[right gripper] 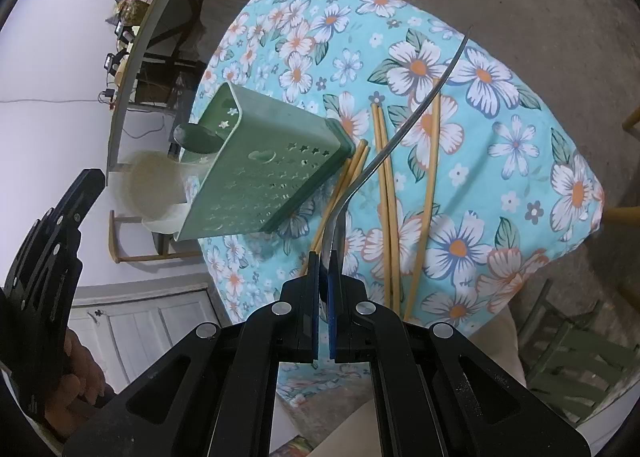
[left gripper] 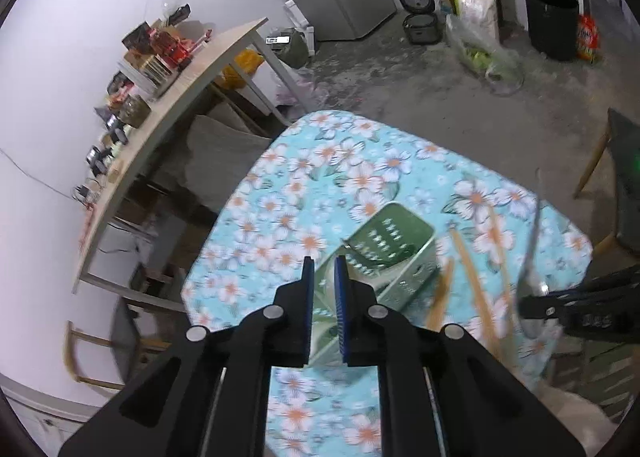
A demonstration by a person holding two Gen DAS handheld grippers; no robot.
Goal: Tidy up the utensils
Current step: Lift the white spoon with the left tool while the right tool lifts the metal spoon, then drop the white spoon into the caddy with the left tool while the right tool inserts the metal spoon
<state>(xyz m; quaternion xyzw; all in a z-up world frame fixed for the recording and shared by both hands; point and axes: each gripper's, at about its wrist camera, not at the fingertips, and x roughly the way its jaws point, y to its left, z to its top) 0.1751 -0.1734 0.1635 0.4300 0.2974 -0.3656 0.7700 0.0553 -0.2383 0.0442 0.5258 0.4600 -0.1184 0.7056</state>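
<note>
Right gripper: jaws clamped on the bowl end of a metal spoon, whose handle rises over the wooden chopsticks lying loose on the floral tablecloth toward the table's near edge. Left gripper: jaws slightly apart, nothing pressed between them, above the green perforated utensil holder, which lies on its side near the table's left edge. No writing is legible.

Landmark: long wooden table by white wall. Boxes and jars clutter it. Beyond its far end: rice cooker, black bin.
</note>
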